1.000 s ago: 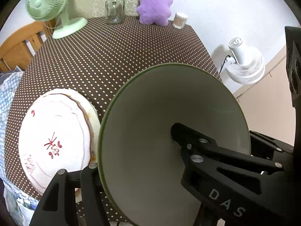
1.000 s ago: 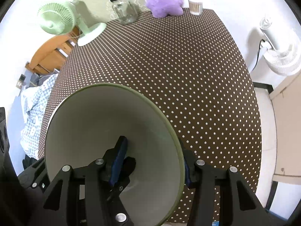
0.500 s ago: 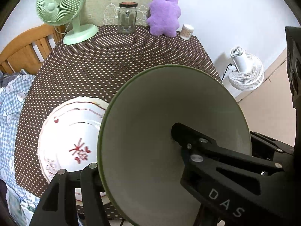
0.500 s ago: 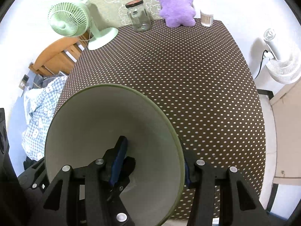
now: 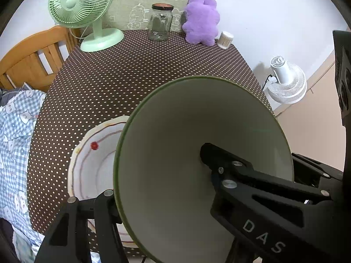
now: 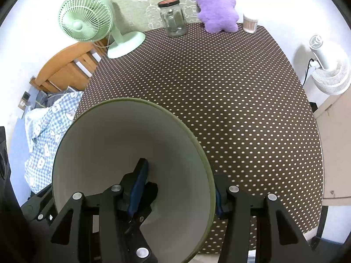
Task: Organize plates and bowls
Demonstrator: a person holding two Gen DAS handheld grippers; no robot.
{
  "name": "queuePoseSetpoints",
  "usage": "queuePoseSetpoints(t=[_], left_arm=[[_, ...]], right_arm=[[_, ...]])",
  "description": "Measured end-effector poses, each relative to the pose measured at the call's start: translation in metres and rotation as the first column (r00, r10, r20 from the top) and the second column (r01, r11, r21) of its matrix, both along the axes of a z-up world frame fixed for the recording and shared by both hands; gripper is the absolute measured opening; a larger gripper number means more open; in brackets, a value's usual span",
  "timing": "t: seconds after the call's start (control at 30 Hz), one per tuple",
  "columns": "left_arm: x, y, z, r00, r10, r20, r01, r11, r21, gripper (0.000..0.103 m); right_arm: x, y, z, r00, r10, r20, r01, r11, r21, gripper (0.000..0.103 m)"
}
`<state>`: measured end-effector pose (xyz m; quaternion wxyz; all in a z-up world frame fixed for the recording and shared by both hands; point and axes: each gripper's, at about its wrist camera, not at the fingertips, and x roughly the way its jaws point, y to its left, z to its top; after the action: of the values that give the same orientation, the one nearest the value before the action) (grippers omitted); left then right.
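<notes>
A large pale bowl with a green rim (image 5: pixel 197 120) is held above the brown dotted table (image 5: pixel 153 65) by both grippers. My left gripper (image 5: pixel 156 173) is shut on its wall, one finger inside and one outside. My right gripper (image 6: pixel 179 171) is shut on the opposite wall of the same bowl (image 6: pixel 120 135), its blue-padded finger inside. A white plate with a red pattern (image 5: pixel 94 166) lies on the table near the front left edge, partly hidden behind the bowl. In the right wrist view the plate is not seen.
At the table's far edge stand a green fan (image 5: pixel 87 17), a glass jar (image 5: pixel 161 24), a purple plush toy (image 5: pixel 201 22) and a small swab holder (image 5: pixel 226 39). A wooden chair (image 5: pixel 28 59) and blue checked cloth (image 5: pixel 15 131) are left; a white floor fan (image 5: pixel 287 83) is right.
Both grippers have drawn back and slightly up with the bowl. More of the far wall now shows, and the white plate has slid further behind the bowl's rim.
</notes>
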<state>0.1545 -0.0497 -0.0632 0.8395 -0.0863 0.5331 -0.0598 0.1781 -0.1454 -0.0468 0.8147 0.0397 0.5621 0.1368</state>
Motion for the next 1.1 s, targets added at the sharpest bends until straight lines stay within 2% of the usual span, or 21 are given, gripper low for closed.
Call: queuePoseSetpoints(t=[0.47, 0.87, 1.1], left_arm=[[0.003, 0.048, -0.017, 0.999, -0.028, -0.034, 0.028, 1.0, -0.009, 0.066], [0.008, 0.07, -0.042, 0.994, -0.039, -0.105, 0.035, 0.999, -0.035, 0.066], [0.014, 0.071, -0.047, 0.994, -0.043, -0.105, 0.038, 0.998, -0.043, 0.066]], right_arm=[[0.0, 0.048, -0.015, 0.999, -0.035, -0.033, 0.035, 0.999, -0.007, 0.054], [0.01, 0.071, -0.044, 0.994, -0.044, -0.102, 0.041, 0.999, -0.031, 0.054], [0.015, 0.075, -0.051, 0.993, -0.05, -0.105, 0.045, 0.998, -0.048, 0.054]])
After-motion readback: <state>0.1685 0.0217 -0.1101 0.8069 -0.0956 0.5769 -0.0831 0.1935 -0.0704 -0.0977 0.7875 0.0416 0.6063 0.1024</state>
